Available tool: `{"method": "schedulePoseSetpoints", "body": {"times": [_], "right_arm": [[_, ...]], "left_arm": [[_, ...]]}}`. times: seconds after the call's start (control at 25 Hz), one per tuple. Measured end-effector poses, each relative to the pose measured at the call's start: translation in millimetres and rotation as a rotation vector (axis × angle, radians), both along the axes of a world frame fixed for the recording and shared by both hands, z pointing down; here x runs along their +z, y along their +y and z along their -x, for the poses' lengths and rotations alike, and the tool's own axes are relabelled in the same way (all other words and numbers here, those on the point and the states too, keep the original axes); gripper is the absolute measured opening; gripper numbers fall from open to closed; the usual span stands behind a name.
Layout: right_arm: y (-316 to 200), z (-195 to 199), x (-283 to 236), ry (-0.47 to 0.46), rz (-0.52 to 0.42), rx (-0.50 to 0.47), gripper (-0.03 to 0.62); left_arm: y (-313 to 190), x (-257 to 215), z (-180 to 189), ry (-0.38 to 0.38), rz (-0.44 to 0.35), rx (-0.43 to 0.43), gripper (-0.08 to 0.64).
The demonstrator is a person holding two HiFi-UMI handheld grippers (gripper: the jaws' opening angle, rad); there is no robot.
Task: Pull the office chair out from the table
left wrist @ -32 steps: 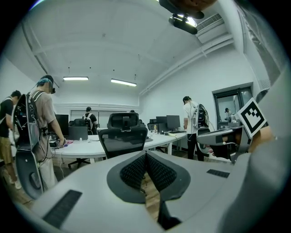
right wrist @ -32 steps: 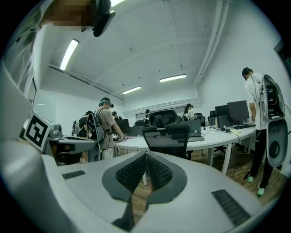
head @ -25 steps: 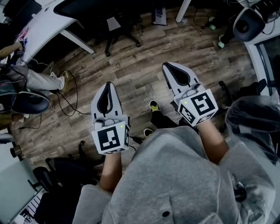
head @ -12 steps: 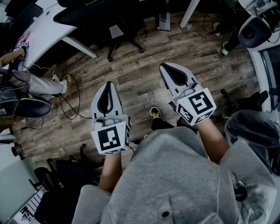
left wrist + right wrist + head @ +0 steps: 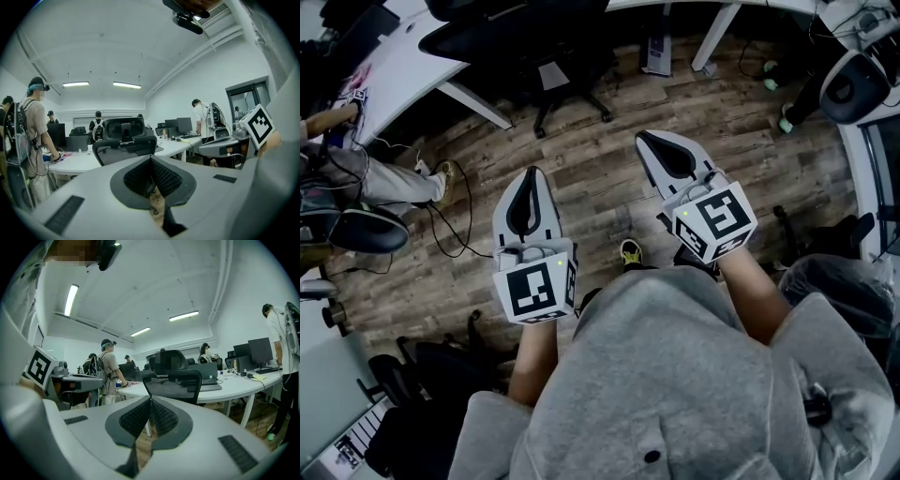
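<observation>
The black office chair (image 5: 520, 33) stands tucked under the white table (image 5: 398, 66) at the top of the head view, its star base (image 5: 572, 89) on the wood floor. My left gripper (image 5: 530, 175) and right gripper (image 5: 645, 141) are both shut and empty, held side by side and pointing toward the chair, well short of it. In the left gripper view the chair's mesh back (image 5: 124, 143) and headrest rise just beyond the closed gripper (image 5: 151, 159). The right gripper view shows the same chair back (image 5: 173, 383) ahead of the closed gripper (image 5: 150, 400).
A seated person (image 5: 366, 173) and a dark chair (image 5: 361, 230) are at the left, with cables (image 5: 455, 225) on the floor. A computer tower (image 5: 658, 52) and a table leg (image 5: 717, 23) stand beside the chair. Another chair (image 5: 853, 84) is at the right. People stand at desks (image 5: 35, 136).
Both grippers have moved forward over the floor toward the chair, staying shut. The chair and table now sit lower and larger in the head view.
</observation>
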State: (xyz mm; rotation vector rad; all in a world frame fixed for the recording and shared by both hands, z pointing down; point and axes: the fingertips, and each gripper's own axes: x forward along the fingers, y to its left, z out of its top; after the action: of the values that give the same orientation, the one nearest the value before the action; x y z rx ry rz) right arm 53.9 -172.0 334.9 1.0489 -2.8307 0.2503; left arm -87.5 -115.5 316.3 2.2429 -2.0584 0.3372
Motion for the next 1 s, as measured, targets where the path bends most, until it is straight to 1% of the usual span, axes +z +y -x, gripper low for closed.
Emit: {"method": "schedulePoseSetpoints", "body": {"times": [0.28, 0.4, 0.6, 0.84, 1.0], "right_arm": [[-16, -9, -3, -0.017, -0.011, -0.002, 0.029], [-21, -10, -4, -0.022, -0.018, -0.003, 0.029], [-25, -12, -4, -0.017, -0.032, 0.005, 0.029], [-27, -5, -3, -0.006, -0.037, 0.008, 0.029], [-38, 8, 1, 0.013, -0.038, 0.025, 0.029]], "left_arm": [[-14, -9, -9, -0.027, -0.022, 0.001, 0.011], [-18, -14, -8, -0.029, -0.047, -0.006, 0.011], [-20, -16, -8, -0.038, -0.052, -0.003, 0.011], [-27, -19, 1, -0.044, -0.077, 0.011, 0.011], [-39, -16, 16, -0.024, -0.082, 0.018, 0.011]]}}
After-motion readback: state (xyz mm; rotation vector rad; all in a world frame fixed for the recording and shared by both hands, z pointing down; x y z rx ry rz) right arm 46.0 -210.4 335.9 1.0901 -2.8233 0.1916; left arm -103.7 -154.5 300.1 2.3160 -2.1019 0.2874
